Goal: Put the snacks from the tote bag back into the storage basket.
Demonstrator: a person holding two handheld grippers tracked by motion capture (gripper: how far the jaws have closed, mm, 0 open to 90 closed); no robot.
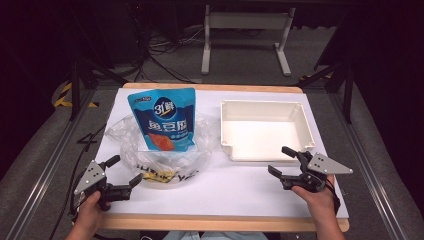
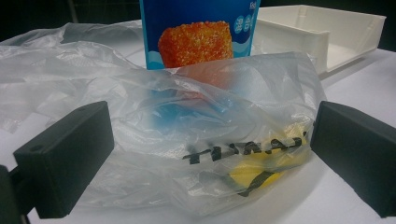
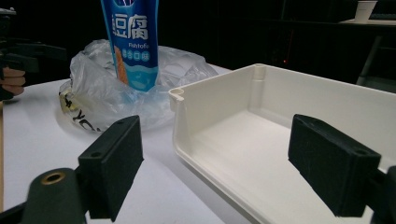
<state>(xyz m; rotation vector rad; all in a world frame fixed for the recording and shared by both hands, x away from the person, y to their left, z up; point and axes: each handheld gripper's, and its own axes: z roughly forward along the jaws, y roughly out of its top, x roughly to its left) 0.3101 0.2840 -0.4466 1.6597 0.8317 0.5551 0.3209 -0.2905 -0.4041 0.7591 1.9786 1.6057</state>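
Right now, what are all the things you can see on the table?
snack pouch: one, blue with an orange picture, standing in the bag, left of middle.
plastic bag: one, clear with black and yellow print, crumpled around the pouch.
tray: one, white, nothing in it, right side.
table: one, white top with wooden edge.
left tongs: one, black, open, just short of the bag.
right tongs: one, black, open, by the tray's near edge.
hands: two, holding the tongs.
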